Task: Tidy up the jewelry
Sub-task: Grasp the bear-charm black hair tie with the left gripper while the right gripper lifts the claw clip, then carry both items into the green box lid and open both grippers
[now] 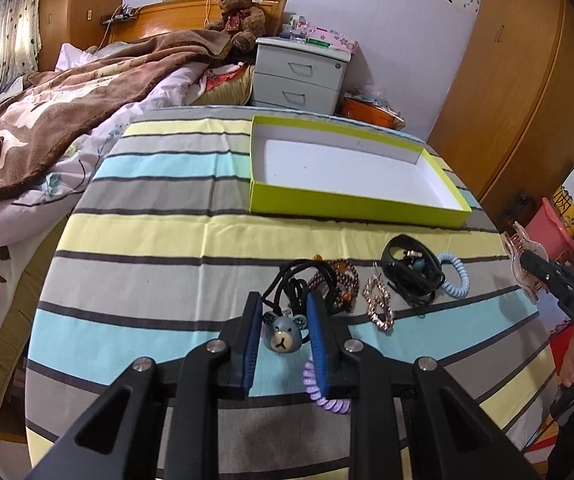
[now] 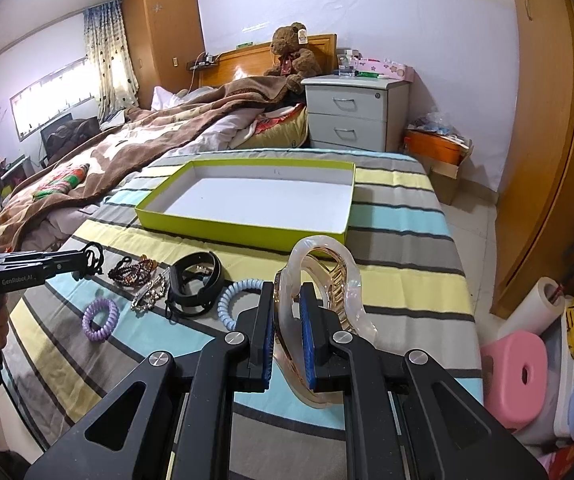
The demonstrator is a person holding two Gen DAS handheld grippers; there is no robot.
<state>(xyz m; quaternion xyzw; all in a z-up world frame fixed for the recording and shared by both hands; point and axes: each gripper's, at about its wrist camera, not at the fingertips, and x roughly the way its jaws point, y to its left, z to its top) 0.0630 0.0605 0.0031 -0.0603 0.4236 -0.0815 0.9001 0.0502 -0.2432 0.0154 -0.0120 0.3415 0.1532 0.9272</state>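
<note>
Left gripper (image 1: 283, 316): closing around the bear hair tie (image 1: 284, 333), contact unclear.
Right gripper (image 2: 289, 312): clamping the pearly hair claw (image 2: 321, 280).
Green box (image 2: 223, 227): sitting open on the desk (image 2: 399, 216).

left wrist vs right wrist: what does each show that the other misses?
Left wrist only: blue bear-head charm on a black hair tie between the left hand-held gripper fingers.

Right wrist only: pink plastic stool on the floor; purple coil hair tie in full.

Both: lime-green empty box, black wristband, pale blue coil tie, translucent hair claw clip clamped in the right hand-held gripper.
</note>
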